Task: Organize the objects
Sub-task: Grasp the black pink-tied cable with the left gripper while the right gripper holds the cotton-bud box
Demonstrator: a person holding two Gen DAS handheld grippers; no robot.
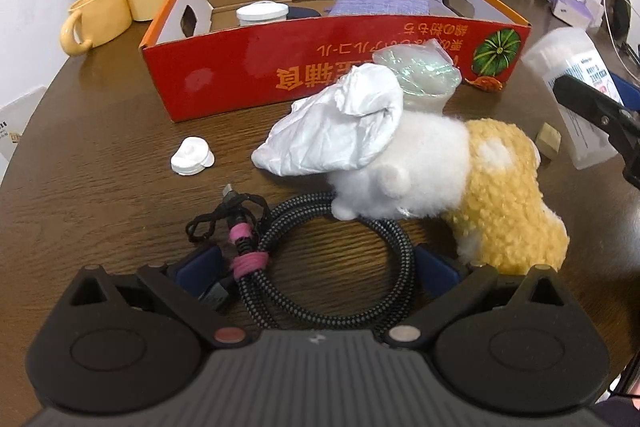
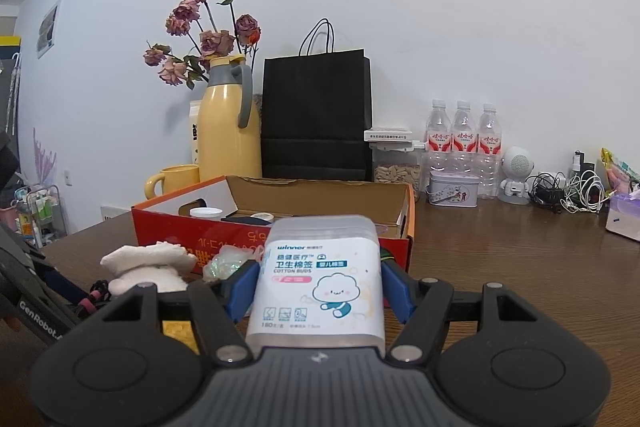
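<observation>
Right claw (image 2: 318, 285) pinches a cotton-bud box (image 2: 318, 279) between its blue pads, label reading "winner" and "COTTON BUDS", just before the red carton (image 2: 168, 227). Left claw (image 1: 316, 267) stands spread around a coiled black cable (image 1: 340, 259) on the table (image 1: 100, 147), pads not pressing it; a plush toy (image 1: 500, 199) sits beside it.
</observation>
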